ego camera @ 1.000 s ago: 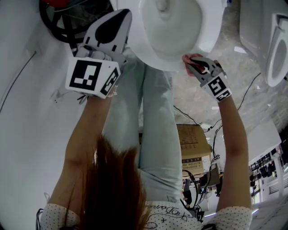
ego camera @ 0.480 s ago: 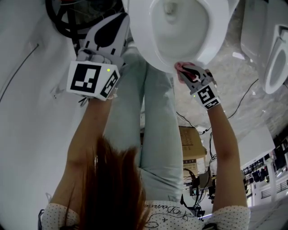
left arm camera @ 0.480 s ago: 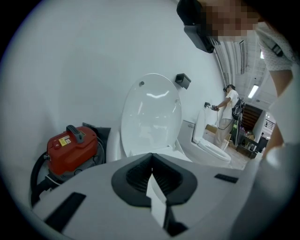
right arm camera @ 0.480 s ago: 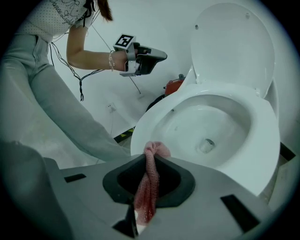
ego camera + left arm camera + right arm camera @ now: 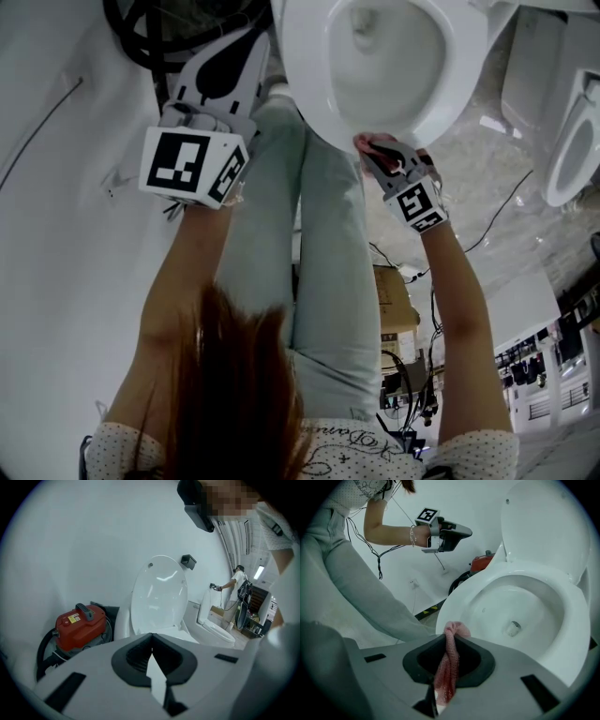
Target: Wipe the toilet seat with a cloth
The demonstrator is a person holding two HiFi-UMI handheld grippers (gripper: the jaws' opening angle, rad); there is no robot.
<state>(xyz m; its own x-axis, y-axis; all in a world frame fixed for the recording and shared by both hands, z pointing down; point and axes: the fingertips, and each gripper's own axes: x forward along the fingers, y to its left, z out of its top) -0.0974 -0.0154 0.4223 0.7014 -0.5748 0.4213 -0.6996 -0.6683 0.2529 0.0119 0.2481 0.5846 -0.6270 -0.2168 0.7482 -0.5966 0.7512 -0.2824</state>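
The white toilet seat rings the open bowl at the top of the head view, and its lid stands upright. My right gripper is at the seat's front rim, shut on a pink cloth. In the right gripper view the cloth runs up between the jaws and bunches against the rim. My left gripper hangs in the air left of the bowl, off the toilet. It is shut with nothing in it, and it also shows in its own view.
A red vacuum with a black hose sits left of the toilet by the white wall. A second toilet stands at the right. Cables and a cardboard box lie on the floor behind. A person stands far off.
My right gripper has slid leftward along the front rim with the cloth. The head view has tipped, so more of the bowl shows. The left gripper has hardly moved.
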